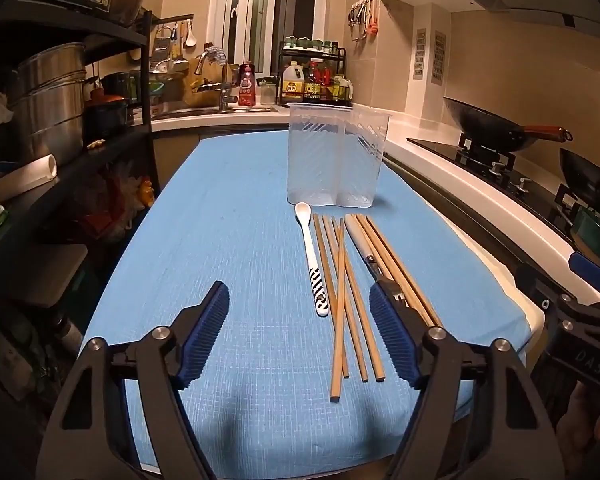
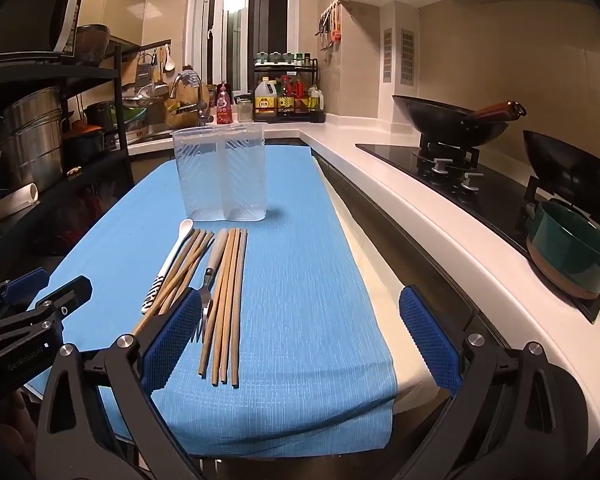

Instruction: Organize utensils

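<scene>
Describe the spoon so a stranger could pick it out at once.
Start at the clear plastic holder standing on the blue cloth. Just in front of it lies a row of wooden chopsticks. The spoon lies at that row's left edge: the only white piece, with a black-striped handle end.

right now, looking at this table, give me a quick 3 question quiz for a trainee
1. True or false: the clear holder already has utensils in it.
2. Which lies furthest left among the utensils in the left wrist view: A) fork B) white spoon C) chopsticks?
3. Fill in: both the left claw and the right claw are ____ and hold nothing.

Key: 1 false, it looks empty; 2 B; 3 open
</scene>
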### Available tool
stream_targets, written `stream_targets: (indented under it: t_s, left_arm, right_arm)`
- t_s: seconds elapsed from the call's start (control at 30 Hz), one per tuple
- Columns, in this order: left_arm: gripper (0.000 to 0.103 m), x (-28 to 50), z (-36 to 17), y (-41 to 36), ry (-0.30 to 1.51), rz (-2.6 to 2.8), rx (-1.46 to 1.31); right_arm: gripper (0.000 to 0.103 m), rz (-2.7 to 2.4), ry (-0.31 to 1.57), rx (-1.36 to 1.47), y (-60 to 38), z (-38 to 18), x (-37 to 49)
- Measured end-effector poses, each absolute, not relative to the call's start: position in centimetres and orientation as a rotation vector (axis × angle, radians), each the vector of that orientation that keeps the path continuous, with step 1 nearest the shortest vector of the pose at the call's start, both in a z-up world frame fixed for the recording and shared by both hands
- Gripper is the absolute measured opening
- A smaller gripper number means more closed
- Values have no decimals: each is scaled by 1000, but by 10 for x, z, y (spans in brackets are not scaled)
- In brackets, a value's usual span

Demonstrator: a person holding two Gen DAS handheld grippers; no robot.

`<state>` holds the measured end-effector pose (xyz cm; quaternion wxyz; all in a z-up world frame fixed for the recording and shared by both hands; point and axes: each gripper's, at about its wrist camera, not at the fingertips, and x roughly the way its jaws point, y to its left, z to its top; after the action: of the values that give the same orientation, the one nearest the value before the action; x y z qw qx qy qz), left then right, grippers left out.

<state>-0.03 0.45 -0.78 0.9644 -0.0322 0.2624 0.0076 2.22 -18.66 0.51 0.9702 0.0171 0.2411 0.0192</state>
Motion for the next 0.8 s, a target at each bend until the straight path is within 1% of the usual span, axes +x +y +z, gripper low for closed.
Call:
stream_targets:
  t_s: [0.17,0.53,0.57,0.63,0.67,0.7,0.8]
  left_arm:
    - [59,1,-8,5,538,22,-65]
    - [58,0,-8,5,533,-8,-77]
    - [61,0,-8,4,534,-11,-77]
    - [77,0,-8,2,533,-13,-74]
    - [92,0,-8,2,531,-5,-69]
    - [95,0,-9,1,529,2,-65]
    - [95,2,-10,1,540,-1,-66]
  right_arm:
    - [97,38,490,36,-189,5,23]
    - [97,40,489,35,-187,6,23]
    - [97,40,489,34,-187,6,23]
    - [97,41,487,31,-187,7,24]
    - [97,40,485,29,-186,7,23]
    - [97,40,482,28,-185,7,22]
    - [97,39,483,29,-186,8,22]
